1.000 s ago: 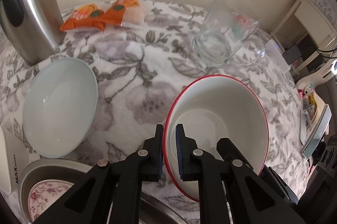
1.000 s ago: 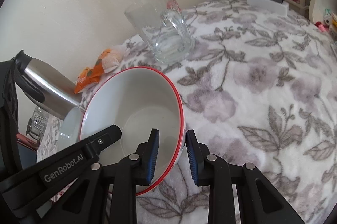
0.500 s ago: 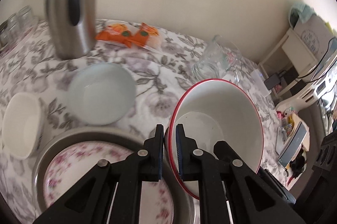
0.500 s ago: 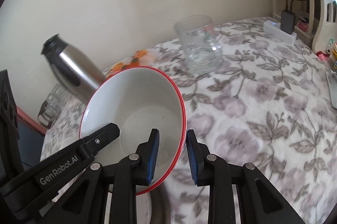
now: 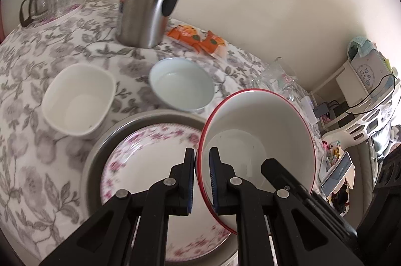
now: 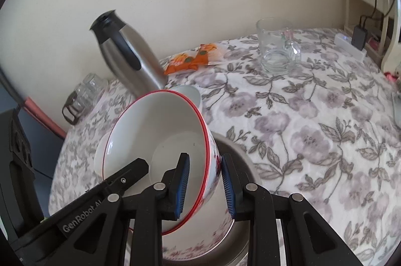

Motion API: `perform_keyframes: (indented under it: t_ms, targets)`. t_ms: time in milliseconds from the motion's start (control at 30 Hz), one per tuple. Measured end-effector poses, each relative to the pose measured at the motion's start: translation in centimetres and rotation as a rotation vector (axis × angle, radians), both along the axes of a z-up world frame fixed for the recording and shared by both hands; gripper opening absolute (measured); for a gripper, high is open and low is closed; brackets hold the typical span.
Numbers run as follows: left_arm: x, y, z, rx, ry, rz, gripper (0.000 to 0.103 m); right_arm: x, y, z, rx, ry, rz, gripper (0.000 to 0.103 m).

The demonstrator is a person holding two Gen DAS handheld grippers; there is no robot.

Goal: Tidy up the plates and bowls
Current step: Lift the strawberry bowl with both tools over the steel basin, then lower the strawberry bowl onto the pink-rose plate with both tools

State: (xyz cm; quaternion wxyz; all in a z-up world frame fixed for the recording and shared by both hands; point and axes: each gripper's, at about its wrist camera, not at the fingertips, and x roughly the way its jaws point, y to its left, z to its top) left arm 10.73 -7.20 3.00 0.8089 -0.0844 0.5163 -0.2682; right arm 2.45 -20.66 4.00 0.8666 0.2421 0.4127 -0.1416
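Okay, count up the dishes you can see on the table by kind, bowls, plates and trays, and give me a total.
Bowls: 3, the red-rimmed bowl, the pale blue bowl and the white squarish bowl.
Plates: 1, the pink floral plate.
Trays: 1, the round metal tray.
Total: 5.

In front of me a plain cream wall (image 5: pixel 263 3) closes the far side, lit by soft daylight. The table wears a white cloth with grey-mauve flowers (image 6: pixel 313 120). Far right stands a white shelf unit (image 5: pixel 351 80) with boxes and trailing black cables (image 5: pixel 371 95). At the far left, past the table's edge, I see a reddish strip (image 6: pixel 45 115).
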Motion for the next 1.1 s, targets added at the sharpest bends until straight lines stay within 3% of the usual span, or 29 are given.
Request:
perform_keyframes:
  t_ms: [133,500,1100]
  targets:
    - [-0.6,1.9,-0.6,-0.014,0.026,0.03,0.012,-0.1,2.0,-0.2,-0.035,0.027,0.026,0.028]
    - [-1.3,5.7,-2.8,-0.032,0.089,0.081,0.017,-0.4,4.1,-3.4,0.053,0.084,0.039,0.028]
    - [-0.9,4.8,-5.5,-0.026,0.179,0.061,0.017,-0.1,3.1,-5.7,0.048,0.163,0.01,0.028]
